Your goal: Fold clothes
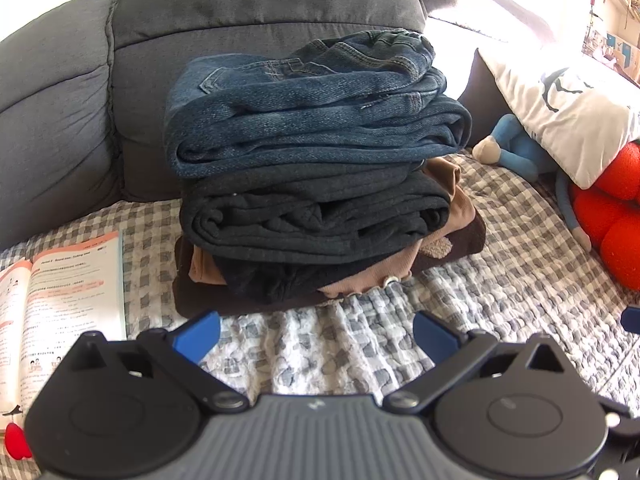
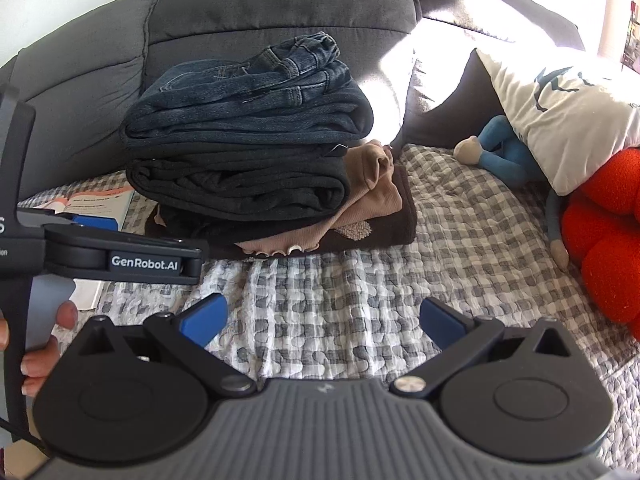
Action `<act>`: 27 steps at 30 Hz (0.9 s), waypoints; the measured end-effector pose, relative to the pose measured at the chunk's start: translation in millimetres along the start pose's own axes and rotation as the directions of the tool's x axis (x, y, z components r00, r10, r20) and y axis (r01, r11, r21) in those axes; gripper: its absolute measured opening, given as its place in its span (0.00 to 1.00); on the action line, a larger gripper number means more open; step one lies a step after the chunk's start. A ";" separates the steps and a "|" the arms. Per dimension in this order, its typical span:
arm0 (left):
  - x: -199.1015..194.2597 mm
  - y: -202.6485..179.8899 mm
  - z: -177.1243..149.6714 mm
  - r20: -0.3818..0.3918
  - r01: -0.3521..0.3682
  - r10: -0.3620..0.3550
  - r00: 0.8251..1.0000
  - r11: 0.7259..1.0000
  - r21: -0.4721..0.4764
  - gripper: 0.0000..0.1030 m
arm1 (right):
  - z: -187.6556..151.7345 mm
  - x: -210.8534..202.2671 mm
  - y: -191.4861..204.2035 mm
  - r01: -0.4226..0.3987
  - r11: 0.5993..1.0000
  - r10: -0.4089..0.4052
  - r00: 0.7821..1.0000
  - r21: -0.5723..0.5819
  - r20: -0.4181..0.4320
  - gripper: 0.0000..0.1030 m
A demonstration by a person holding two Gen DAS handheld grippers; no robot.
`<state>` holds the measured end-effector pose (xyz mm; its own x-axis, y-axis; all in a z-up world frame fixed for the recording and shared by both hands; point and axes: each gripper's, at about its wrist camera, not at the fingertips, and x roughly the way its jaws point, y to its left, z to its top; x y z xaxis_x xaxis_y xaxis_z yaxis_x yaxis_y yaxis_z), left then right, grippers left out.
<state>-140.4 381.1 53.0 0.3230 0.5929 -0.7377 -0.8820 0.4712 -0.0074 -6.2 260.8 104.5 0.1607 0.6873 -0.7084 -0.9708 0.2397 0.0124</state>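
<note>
A stack of folded clothes sits on the checked blanket against the grey sofa back. Folded blue jeans (image 1: 312,108) (image 2: 248,100) lie on top, over a dark grey garment (image 1: 316,212) (image 2: 240,184), a tan top (image 1: 440,224) (image 2: 376,196) and a dark brown piece (image 2: 384,228) at the bottom. My left gripper (image 1: 316,334) stands open just in front of the stack, holding nothing. My right gripper (image 2: 322,320) is open over bare blanket, to the right of the left one, whose black body (image 2: 120,256) and holding hand (image 2: 44,344) show at the left.
An open book (image 1: 68,292) (image 2: 100,204) lies left of the stack. On the right are a blue stuffed toy (image 1: 516,148) (image 2: 504,152), a white printed pillow (image 1: 568,116) (image 2: 560,112) and a red plush (image 1: 616,220) (image 2: 604,240). The checked blanket (image 1: 500,264) (image 2: 460,240) covers the seat.
</note>
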 end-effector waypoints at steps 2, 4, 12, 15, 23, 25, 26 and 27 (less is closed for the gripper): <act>-0.5 -0.2 -0.5 0.001 0.002 -0.002 1.000 1.000 -0.001 1.00 | -0.2 0.0 1.9 0.000 1.000 0.000 1.000 -0.009 0.000 1.00; -0.9 -0.5 -0.7 0.002 0.004 -0.004 1.000 1.000 0.000 1.00 | -0.6 0.3 2.2 -0.002 1.000 0.001 1.000 -0.009 -0.001 1.00; -1.0 -1.6 -0.7 0.004 0.007 -0.007 1.000 1.000 -0.007 1.00 | -2.2 -0.1 3.1 -0.011 1.000 0.011 1.000 -0.002 -0.002 1.00; -2.4 -1.9 -0.8 0.005 0.013 -0.012 1.000 1.000 -0.010 1.00 | -2.8 -1.1 5.5 -0.013 1.000 0.013 1.000 -0.012 -0.001 1.00; -5.4 -1.2 -0.4 0.013 0.021 -0.021 1.000 1.000 -0.015 1.00 | -3.5 -2.2 10.0 -0.026 0.999 0.026 1.000 -0.027 0.000 1.00; -5.4 -0.8 -0.5 0.013 0.021 -0.021 1.000 1.000 -0.016 1.00 | -3.1 -2.0 10.7 -0.029 0.999 0.029 1.000 -0.029 -0.001 1.00; -5.4 -0.6 -0.6 0.012 0.022 -0.021 1.000 1.000 -0.016 1.00 | -2.9 -1.9 10.9 -0.030 0.999 0.030 1.000 -0.030 -0.002 1.00; -5.4 -0.4 -0.6 0.012 0.022 -0.022 1.000 1.000 -0.017 1.00 | -2.6 -1.6 11.2 -0.031 0.999 0.031 1.000 -0.030 -0.002 1.00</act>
<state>-142.0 377.3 56.6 0.3460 0.5905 -0.7291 -0.8803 0.4731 -0.0346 -17.8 260.6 103.9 0.1303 0.6928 -0.7093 -0.9802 0.1975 0.0129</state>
